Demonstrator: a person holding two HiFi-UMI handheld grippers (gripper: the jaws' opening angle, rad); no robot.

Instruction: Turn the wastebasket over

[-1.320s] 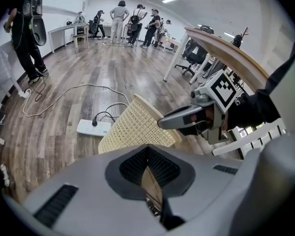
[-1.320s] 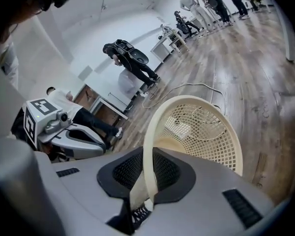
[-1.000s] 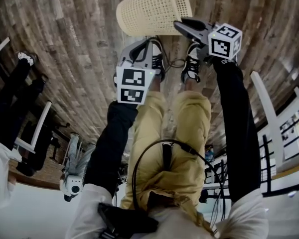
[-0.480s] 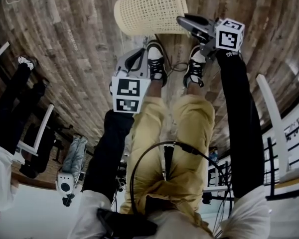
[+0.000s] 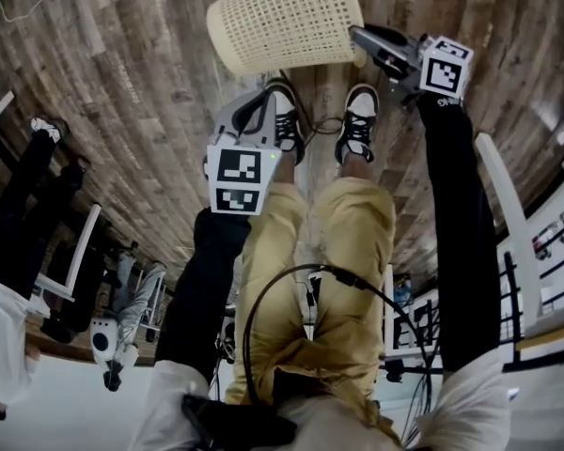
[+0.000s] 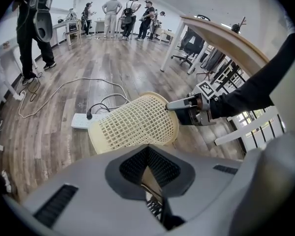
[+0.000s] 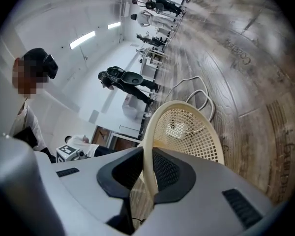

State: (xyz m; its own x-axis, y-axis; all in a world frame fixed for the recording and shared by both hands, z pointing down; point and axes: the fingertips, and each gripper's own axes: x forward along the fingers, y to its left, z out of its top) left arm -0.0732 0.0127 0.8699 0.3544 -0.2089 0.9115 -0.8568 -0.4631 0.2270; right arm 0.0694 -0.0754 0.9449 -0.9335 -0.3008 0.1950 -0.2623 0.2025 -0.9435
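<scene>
— Where is the wastebasket (image 5: 287,17)?
— On its side on the floor (image 5: 122,83), just ahead of the person's shoes (image 5: 357,125). Its mouth is turned to the person's right, its base to the left.
— And the grippers?
— The right gripper (image 5: 362,38) is at the mouth end, with the rim between its jaws. The left gripper (image 5: 258,101) hangs above the left shoe, near the wastebasket's near side but apart from it, with nothing between its jaws.
— Anything behind?
— A power strip (image 6: 81,121) lies on the floor just beyond the base end, and a cable (image 6: 64,85) loops away from it. People (image 6: 120,14) stand at the far end of the room.
</scene>
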